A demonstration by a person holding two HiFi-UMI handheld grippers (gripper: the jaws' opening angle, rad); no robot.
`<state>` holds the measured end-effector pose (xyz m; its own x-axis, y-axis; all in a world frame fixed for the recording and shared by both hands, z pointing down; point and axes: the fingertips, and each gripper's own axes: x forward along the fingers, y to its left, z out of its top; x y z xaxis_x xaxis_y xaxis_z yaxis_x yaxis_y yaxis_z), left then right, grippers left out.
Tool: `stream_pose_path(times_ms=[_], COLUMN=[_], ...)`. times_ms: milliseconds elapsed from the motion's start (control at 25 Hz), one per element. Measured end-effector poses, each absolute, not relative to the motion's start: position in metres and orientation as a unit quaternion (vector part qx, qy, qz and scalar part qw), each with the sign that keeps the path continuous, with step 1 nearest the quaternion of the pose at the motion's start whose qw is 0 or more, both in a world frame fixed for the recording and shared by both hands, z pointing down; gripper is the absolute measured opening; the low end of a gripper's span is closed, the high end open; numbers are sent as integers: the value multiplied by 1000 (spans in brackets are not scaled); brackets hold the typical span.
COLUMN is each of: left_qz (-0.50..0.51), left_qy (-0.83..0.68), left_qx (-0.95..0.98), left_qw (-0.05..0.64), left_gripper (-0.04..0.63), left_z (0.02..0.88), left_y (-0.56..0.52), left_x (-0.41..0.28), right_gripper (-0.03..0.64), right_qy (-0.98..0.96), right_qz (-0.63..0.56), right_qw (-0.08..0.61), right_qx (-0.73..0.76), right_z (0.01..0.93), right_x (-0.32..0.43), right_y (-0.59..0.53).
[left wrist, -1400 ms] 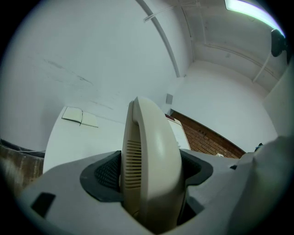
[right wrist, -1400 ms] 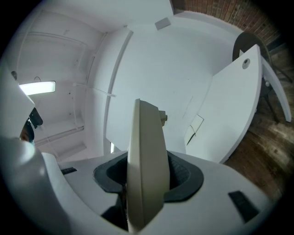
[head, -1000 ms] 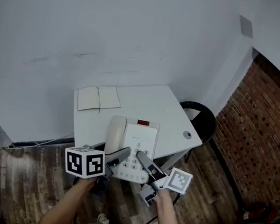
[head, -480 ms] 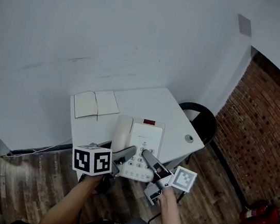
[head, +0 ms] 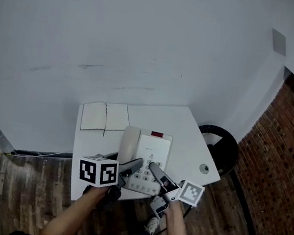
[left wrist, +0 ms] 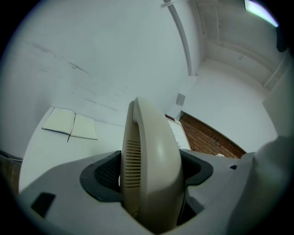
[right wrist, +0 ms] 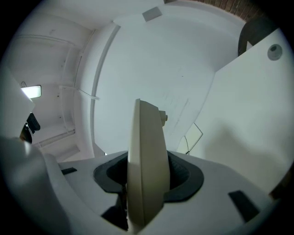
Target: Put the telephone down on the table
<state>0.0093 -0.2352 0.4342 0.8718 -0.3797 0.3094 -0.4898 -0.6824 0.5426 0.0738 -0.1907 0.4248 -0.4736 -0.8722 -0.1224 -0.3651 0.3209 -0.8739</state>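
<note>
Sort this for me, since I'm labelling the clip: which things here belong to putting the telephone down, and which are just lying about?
Part of the job:
- cream plastic telephone
- left gripper and right gripper, both clamped on it
- white square table

Just lying about:
- open blank notebook
- small grey round disc on the table
- black round stool beside it
</note>
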Motion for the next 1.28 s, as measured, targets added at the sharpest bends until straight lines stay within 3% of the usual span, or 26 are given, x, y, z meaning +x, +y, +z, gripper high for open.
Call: stream_pose_path(times_ms=[560,1280], left_qz=[63,73], left_qy=[-372,-441], left_qx=[861,803], left_qw=[341,394], left_gripper=[376,376], left_z=[440,511], left_y=[-320,-357], left_x=[114,126], right_gripper=[189,186], right_qy=[795,785], right_qz=[-471,-538], right_qw=[255,201], right_qx=[-285,-231], right_z=[434,504], right_x=[186,201], right_y=[-298,-350])
